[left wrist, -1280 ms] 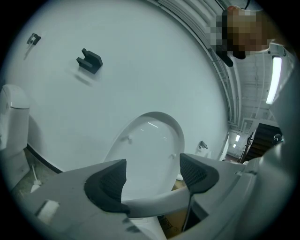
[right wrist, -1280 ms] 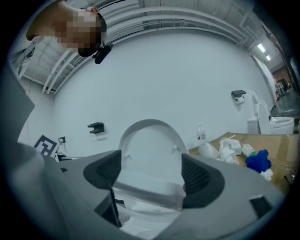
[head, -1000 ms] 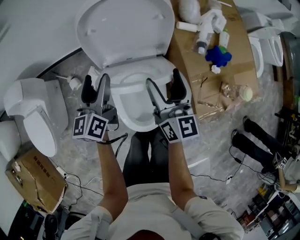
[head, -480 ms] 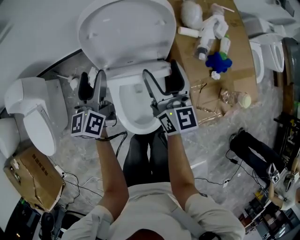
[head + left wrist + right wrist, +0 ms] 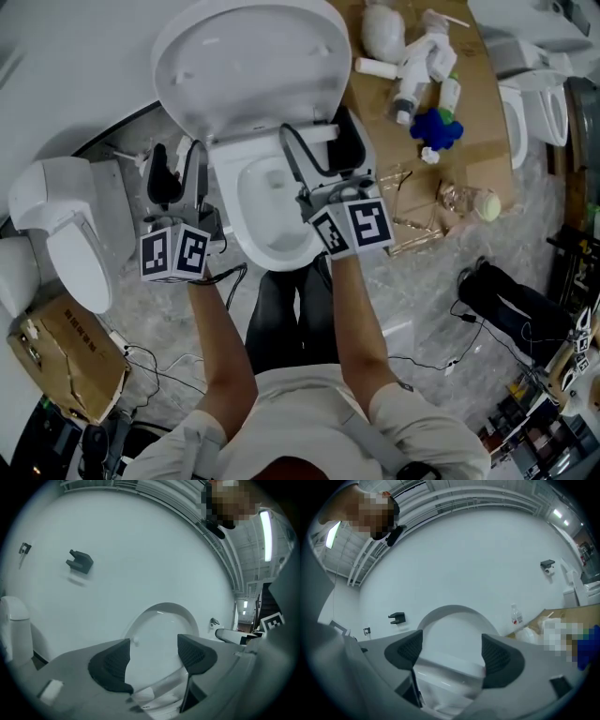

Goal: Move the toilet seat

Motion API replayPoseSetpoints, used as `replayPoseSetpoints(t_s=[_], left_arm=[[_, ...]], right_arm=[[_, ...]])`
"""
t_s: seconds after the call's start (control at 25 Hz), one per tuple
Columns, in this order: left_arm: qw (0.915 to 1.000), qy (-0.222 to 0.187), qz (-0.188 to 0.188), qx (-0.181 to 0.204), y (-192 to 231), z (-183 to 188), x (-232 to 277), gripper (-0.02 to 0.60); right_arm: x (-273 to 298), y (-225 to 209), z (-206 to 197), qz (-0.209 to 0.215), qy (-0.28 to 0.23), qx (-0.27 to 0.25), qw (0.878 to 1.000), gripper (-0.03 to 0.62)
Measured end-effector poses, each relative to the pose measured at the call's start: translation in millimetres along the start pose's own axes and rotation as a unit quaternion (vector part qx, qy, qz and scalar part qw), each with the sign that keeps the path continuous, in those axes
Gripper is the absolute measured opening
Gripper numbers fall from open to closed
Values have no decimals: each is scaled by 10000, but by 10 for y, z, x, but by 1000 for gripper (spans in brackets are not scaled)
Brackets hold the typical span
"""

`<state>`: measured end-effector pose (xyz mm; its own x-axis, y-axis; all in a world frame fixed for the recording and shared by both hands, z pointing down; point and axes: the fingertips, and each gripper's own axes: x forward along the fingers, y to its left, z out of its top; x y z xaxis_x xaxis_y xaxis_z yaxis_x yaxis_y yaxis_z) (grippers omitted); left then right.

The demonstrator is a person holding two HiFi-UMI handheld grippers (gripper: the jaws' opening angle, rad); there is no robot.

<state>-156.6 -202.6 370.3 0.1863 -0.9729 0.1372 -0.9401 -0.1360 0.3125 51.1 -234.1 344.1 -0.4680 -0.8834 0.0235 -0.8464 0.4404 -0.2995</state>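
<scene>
A white toilet stands in front of me, its lid and seat raised and leaning back, the bowl uncovered. My right gripper is over the back of the bowl just below the hinge. It is open, and the white rear ledge of the toilet fills the gap between its jaws. My left gripper hangs to the left of the bowl, off the toilet. Its jaws are closing and hold nothing. In the left gripper view the gripper faces the raised lid.
A second toilet stands at the left, with a cardboard box below it. A cardboard sheet at the upper right holds white bottles and a blue object. Another toilet is at the far right. Cables lie on the floor.
Both grippers have moved forward toward the raised lid; the right one went from the bowl's front to its rear. The left one has drawn slightly away from the bowl.
</scene>
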Motion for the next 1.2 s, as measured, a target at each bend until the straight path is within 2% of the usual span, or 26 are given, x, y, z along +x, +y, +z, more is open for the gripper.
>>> replayPoseSetpoints(t_s=[0.32,0.72,1.2], left_arm=[[9996,-38,-178,233,-178,105,167,313],[9987,-93,-336,372,-285,171,328,313],[9981,-96,-292,538,-299,212,467,313]], right_arm=[[187,-59,30,30,85,12,10000,377],[394,-117,41,288,238,61,9993,377],[554,-155,54,680,189,-8,9975,377]])
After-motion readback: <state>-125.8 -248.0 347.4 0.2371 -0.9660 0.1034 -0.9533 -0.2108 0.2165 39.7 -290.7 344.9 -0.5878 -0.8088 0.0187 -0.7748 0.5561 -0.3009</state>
